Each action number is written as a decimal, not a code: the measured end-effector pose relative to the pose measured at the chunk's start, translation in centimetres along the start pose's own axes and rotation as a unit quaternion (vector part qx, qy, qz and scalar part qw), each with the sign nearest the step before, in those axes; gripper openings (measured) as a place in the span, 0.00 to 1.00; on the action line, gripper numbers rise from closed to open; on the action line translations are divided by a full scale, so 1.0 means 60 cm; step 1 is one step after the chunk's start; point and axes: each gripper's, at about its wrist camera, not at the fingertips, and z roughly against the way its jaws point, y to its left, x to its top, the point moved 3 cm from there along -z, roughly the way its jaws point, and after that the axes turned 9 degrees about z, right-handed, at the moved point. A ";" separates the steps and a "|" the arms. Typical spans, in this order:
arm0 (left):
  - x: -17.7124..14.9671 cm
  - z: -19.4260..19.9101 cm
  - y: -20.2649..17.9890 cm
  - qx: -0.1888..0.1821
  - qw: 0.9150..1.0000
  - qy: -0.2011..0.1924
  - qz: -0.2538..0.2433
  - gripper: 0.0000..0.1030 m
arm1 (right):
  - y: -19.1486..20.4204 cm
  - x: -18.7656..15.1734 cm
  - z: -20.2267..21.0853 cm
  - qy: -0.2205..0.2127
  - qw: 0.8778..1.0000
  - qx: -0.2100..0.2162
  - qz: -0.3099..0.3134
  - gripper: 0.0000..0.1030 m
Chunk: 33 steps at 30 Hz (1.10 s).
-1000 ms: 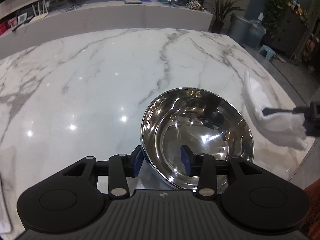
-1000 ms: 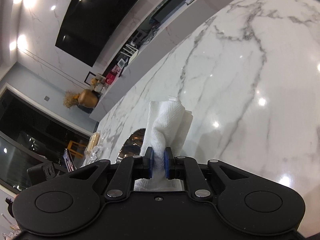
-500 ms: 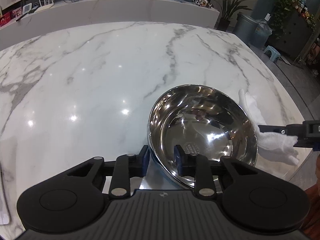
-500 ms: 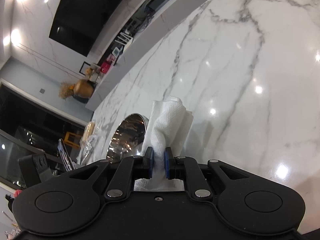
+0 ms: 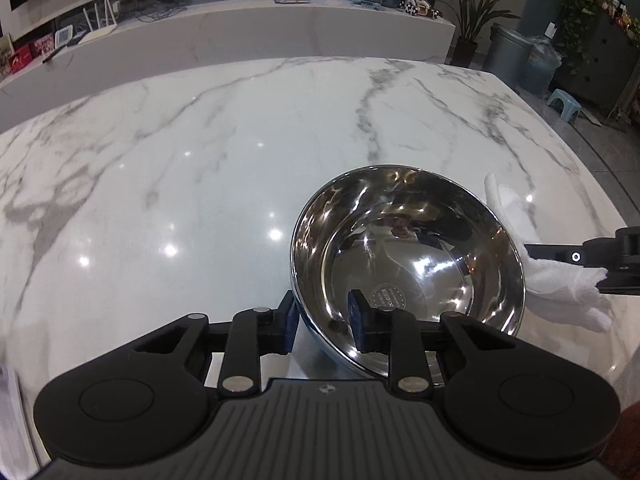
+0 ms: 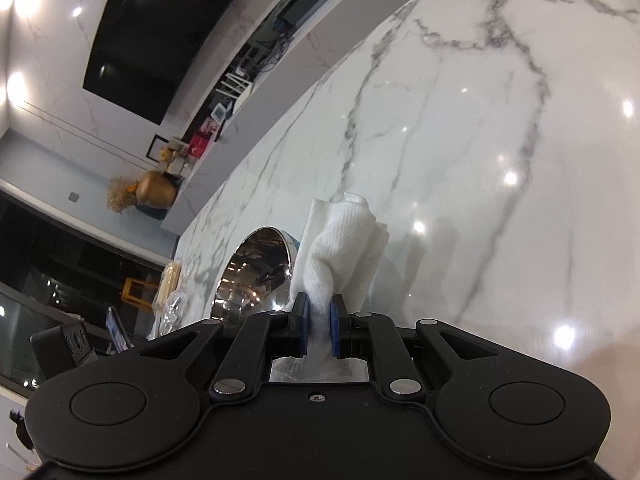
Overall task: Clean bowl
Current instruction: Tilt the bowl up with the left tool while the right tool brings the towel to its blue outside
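Your left gripper (image 5: 322, 320) has its two blue pads closed over the near rim of the stainless steel bowl (image 5: 408, 264), one pad outside the wall and the other inside, so the bowl is pinched at its edge. The bowl sits toward the right side of the white marble table (image 5: 200, 168) and looks tipped, with its open mouth facing up and toward your left camera; whether its base touches the table you cannot tell from these views. A round stamp shows on its polished floor. Your right gripper (image 6: 319, 322) is squeezed nearly closed on a crumpled white paper towel (image 6: 344, 240), which bunches between the blue pads and fans out ahead of them. From the left wrist view, that towel (image 5: 560, 280) hangs just beside the bowl's right rim, outside it, with the right gripper's black fingers reaching in from the frame's right edge. From the right wrist view, the bowl (image 6: 256, 276) stands just left of the towel.
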 end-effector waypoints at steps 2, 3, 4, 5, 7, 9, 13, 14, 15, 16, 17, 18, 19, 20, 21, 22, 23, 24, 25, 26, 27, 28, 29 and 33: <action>0.009 -0.005 0.004 0.000 1.000 0.000 0.005 0.24 | 0.001 0.010 -0.006 0.010 1.000 0.005 -0.001 0.10; 0.012 -0.007 0.006 -0.001 1.000 0.000 0.008 0.24 | 0.001 0.017 -0.010 0.019 1.000 0.008 -0.002 0.10; 0.016 -0.008 0.006 -0.001 1.000 0.000 0.010 0.24 | 0.001 0.022 -0.013 0.024 1.000 0.007 0.000 0.10; 0.018 -0.010 0.006 0.001 1.000 0.000 0.010 0.24 | 0.001 0.027 -0.015 0.029 1.000 0.006 0.002 0.10; 0.020 -0.013 0.003 0.008 1.000 -0.004 0.001 0.24 | -0.001 0.035 -0.020 0.032 0.999 0.010 0.005 0.10; 0.019 -0.014 -0.002 0.015 1.000 -0.007 -0.011 0.24 | -0.007 0.034 -0.021 0.029 0.999 0.022 0.001 0.10; 0.017 -0.018 -0.005 0.011 1.000 -0.001 -0.019 0.24 | -0.024 0.021 -0.030 0.039 0.999 0.023 -0.018 0.10; 0.017 -0.018 -0.006 0.013 1.000 -0.001 -0.021 0.24 | -0.024 0.014 -0.035 0.046 0.999 0.016 -0.010 0.10; 0.016 -0.019 -0.006 0.014 1.000 -0.001 -0.022 0.24 | -0.024 0.010 -0.037 0.050 0.999 0.013 -0.006 0.10; 0.016 -0.019 -0.006 0.014 1.000 -0.001 -0.022 0.24 | -0.024 0.004 -0.039 0.054 0.999 0.011 -0.001 0.10; 0.017 -0.019 -0.006 0.015 1.000 -0.001 -0.021 0.24 | -0.023 0.002 -0.040 0.056 0.998 0.009 0.001 0.10; 0.017 -0.019 -0.006 0.016 1.000 -0.002 -0.021 0.24 | -0.021 -0.001 -0.042 0.060 0.998 0.007 0.006 0.10; 0.017 -0.019 -0.006 0.016 1.000 -0.002 -0.020 0.24 | -0.019 -0.006 -0.045 0.065 0.998 0.002 0.014 0.10; 0.017 -0.019 -0.006 0.016 1.000 -0.002 -0.020 0.24 | -0.018 -0.007 -0.047 0.066 0.998 -0.001 0.018 0.10; 0.016 -0.019 -0.006 0.014 1.000 -0.002 -0.018 0.24 | -0.016 -0.010 -0.050 0.069 0.997 -0.005 0.024 0.10; 0.016 -0.019 -0.004 0.012 1.000 -0.003 -0.014 0.24 | -0.015 -0.010 -0.053 0.071 0.997 -0.007 0.028 0.10; 0.016 -0.019 -0.003 0.010 1.000 -0.003 -0.010 0.24 | -0.014 -0.010 -0.055 0.071 0.997 -0.009 0.031 0.10; 0.016 -0.021 -0.001 0.007 1.000 0.002 0.000 0.24 | -0.014 -0.011 -0.056 0.071 0.997 -0.010 0.032 0.10; 0.016 -0.022 0.001 0.003 1.000 0.006 0.010 0.27 | -0.013 -0.010 -0.058 0.072 0.997 -0.011 0.033 0.10; 0.015 -0.023 0.004 -0.004 1.000 0.011 0.025 0.28 | -0.012 -0.010 -0.059 0.073 0.997 -0.014 0.036 0.10; 0.014 -0.024 0.008 -0.010 0.999 0.016 0.040 0.30 | -0.011 -0.010 -0.059 0.073 0.996 -0.016 0.039 0.10; 0.013 -0.026 0.011 -0.017 0.998 0.022 0.054 0.32 | -0.012 -0.011 -0.059 0.074 0.996 -0.017 0.040 0.10; 0.013 -0.027 0.012 -0.018 0.998 0.024 0.061 0.32 | -0.012 -0.011 -0.059 0.075 0.996 -0.017 0.041 0.10; 0.010 -0.027 0.010 -0.021 0.997 0.028 0.069 0.32 | -0.013 -0.014 -0.056 0.074 0.996 -0.018 0.044 0.10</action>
